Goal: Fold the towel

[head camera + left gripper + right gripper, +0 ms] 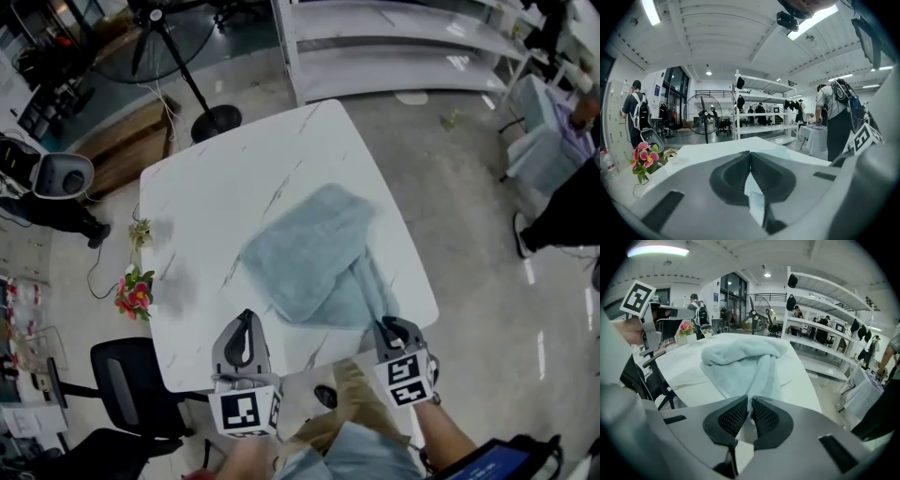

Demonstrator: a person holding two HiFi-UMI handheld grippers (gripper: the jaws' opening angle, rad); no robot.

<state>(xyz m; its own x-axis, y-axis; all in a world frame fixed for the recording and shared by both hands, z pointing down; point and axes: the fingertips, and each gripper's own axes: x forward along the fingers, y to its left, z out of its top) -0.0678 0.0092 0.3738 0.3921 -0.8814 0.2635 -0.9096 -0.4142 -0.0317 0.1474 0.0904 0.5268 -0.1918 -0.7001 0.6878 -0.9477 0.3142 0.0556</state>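
Observation:
A light blue towel [309, 258] lies partly folded on the white marble table [211, 202], one layer doubled over another. A strip of it runs toward the near right edge, where my right gripper [388, 325] is shut on its end. In the right gripper view the towel [743, 359] stretches from the pinching jaws [749, 400] up to the bunched part. My left gripper [247, 317] hovers at the table's near edge, left of the towel, shut with nothing in it. In the left gripper view its jaws [750, 153] meet at the tips.
A black office chair [122, 380] and a pot of pink flowers [136, 292] are left of the table. A standing fan [214, 120] and white shelving [394, 47] are beyond it. A person [567, 211] stands at the right.

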